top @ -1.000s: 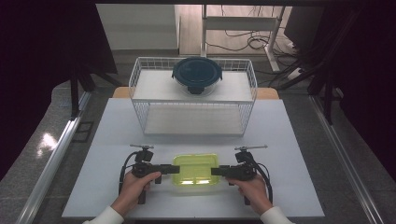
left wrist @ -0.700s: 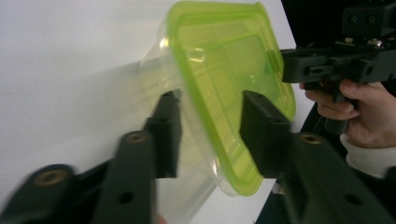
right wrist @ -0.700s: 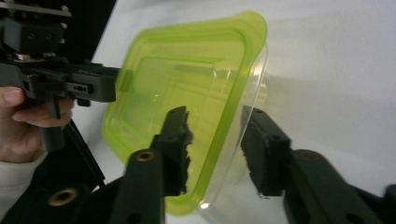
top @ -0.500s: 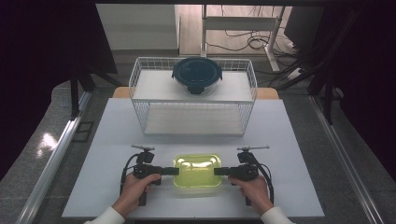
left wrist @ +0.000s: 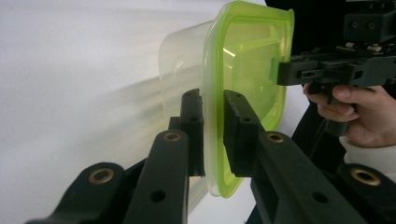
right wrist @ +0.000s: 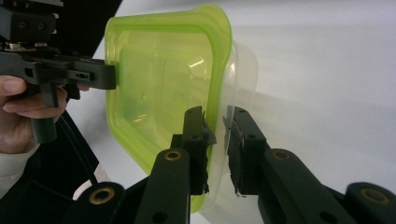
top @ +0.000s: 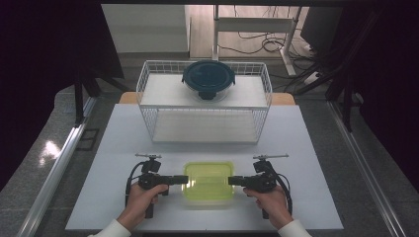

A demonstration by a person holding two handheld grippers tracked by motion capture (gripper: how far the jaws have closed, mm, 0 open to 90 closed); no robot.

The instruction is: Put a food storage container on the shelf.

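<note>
A clear plastic container with a lime-green lid [top: 208,181] is at the near middle of the white table [top: 123,138], held from both sides. My left gripper [top: 184,180] is shut on the left rim; in the left gripper view its jaws [left wrist: 213,109] pinch the green lid edge [left wrist: 243,60]. At the opposite side my right gripper [top: 232,181] grips the right rim, its jaws [right wrist: 217,121] straddling the lid edge [right wrist: 159,84] closely. Each gripper view also shows the other gripper across the container, the right one [left wrist: 289,72] and the left one [right wrist: 105,77].
A white wire rack [top: 205,106] stands across the far half of the table. A round dark-blue lidded container [top: 208,79] sits on its top shelf. Bare table lies between the rack and the grippers. Cables and desk legs are on the floor behind.
The container and both grippers have shifted slightly toward the table's near edge; both grips are unchanged.
</note>
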